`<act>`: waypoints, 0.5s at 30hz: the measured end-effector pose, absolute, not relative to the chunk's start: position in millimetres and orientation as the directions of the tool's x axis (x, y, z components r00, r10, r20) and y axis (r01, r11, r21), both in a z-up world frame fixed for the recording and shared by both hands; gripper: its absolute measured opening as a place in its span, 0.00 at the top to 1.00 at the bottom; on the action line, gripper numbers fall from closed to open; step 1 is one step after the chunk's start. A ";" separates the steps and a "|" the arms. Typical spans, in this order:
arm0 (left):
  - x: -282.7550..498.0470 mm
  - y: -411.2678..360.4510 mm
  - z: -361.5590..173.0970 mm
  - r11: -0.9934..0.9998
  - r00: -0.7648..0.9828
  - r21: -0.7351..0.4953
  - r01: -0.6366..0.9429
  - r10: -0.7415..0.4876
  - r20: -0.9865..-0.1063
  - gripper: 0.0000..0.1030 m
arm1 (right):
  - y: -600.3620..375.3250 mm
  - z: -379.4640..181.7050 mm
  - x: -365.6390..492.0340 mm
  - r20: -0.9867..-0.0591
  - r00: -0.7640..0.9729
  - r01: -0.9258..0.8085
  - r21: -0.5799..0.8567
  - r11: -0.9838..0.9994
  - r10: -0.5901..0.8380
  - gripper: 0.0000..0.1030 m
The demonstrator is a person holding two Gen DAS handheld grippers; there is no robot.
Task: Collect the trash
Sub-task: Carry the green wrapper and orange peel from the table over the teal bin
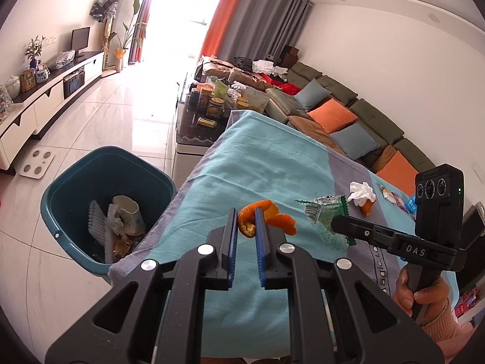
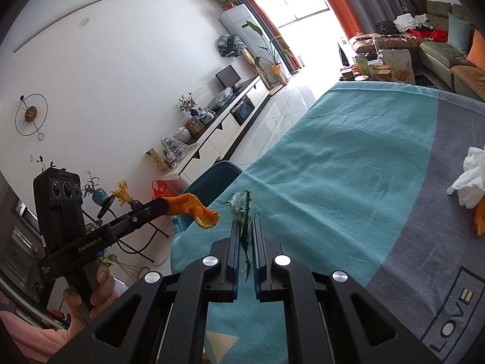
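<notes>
While both grippers clamp trash, the bin (image 1: 100,200) lies at nine o'clock of the left gripper (image 1: 246,212) holding orange peel (image 1: 266,217), nearer than the right gripper (image 2: 245,227) pinching a green wrapper (image 2: 242,209).

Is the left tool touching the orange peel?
Touching. The left wrist view shows the left tool shut on the orange peel, its blue pads pinching the peel's near end.

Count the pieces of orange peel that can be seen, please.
2. One orange peel is pinched in the left gripper, above the table edge. A second peel lies on the cloth under the white tissue. The bin may hide more.
</notes>
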State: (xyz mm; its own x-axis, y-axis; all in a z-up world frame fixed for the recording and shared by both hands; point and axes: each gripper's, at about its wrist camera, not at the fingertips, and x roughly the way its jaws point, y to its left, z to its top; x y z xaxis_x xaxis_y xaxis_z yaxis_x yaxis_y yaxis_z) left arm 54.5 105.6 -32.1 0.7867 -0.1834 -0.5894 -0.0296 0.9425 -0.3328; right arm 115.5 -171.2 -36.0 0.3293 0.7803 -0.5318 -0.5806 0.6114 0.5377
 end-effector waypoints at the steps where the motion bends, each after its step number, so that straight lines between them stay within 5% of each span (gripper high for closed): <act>1: 54.2 106.8 -32.4 0.943 0.787 -0.333 -0.032 -0.181 -0.589 0.89 | -168.5 -36.0 115.2 -0.533 0.326 -0.583 0.537 0.609 0.781 0.94; 15: 45.0 133.5 -28.5 0.940 0.807 -0.327 -0.093 -0.122 -0.579 0.89 | -141.2 -34.7 120.8 -0.536 0.286 -0.608 0.539 0.583 0.794 0.94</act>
